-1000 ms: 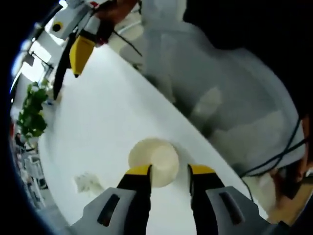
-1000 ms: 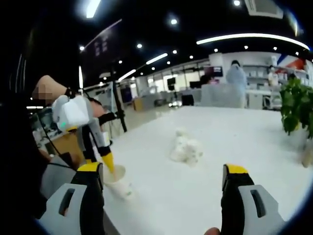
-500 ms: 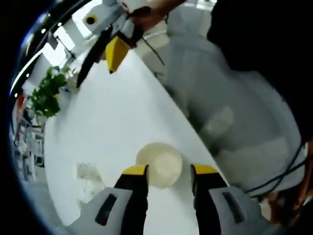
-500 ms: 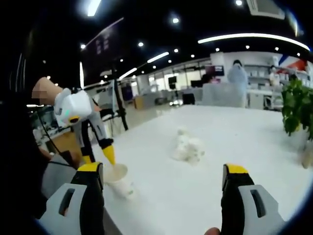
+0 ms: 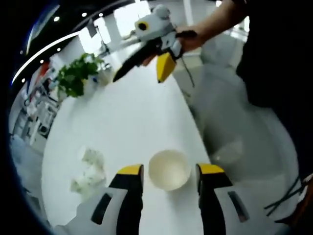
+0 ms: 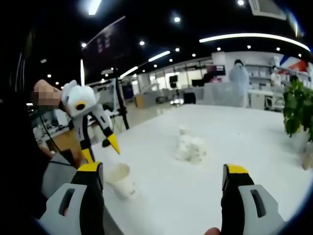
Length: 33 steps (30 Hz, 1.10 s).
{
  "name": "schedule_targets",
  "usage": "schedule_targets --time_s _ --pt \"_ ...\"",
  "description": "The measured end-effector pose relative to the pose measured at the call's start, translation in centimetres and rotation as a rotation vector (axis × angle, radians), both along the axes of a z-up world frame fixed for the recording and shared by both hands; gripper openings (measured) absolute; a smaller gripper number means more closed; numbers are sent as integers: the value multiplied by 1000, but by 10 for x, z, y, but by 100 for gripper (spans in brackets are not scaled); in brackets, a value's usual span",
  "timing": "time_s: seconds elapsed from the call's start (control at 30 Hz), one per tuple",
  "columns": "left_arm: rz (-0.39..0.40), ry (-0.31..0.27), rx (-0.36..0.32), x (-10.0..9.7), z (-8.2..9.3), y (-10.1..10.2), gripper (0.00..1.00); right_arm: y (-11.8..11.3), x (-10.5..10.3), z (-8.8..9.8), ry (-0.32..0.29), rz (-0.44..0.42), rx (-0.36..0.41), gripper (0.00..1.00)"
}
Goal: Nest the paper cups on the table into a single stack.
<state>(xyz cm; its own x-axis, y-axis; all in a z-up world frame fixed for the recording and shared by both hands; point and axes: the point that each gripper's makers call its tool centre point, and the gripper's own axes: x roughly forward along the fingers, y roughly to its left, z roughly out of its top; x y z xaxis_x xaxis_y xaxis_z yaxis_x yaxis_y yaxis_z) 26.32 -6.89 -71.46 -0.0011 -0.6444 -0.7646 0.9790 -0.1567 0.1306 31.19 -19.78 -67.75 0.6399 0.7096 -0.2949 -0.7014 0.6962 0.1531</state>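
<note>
Barely begun. One open paper cup [image 5: 169, 169] standing near the table [image 5: 132, 122] edge, between the spread jaws of the left tool [image 5: 169, 172], not pinched. Other cups [image 6: 191, 147] clustered farther in, unstacked. Right tool [image 6: 163, 177] spread wide, empty.

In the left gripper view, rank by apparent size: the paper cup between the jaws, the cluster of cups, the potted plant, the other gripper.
1. Right gripper, largest.
2. Potted plant and paper cup look about alike; the cup is far nearer the camera, so no firm order.
3. Cluster of cups, slightly smaller, though blurred.
</note>
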Motion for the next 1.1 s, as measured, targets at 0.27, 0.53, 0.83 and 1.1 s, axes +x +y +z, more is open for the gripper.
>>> schedule_targets --time_s 0.27,0.53,0.83,1.1 --pt "111 31 -78 8 8 2 50 1 -2 1 2 2 -6 100" --pt "252 64 -179 20 19 11 59 -1 -4 2 1 -5 -11 100" --pt "372 58 -254 32 28 25 67 2 -6 1 1 -6 -15 100" --pt "466 58 -313 38 32 37 76 7 -4 3 0 -5 -15 100"
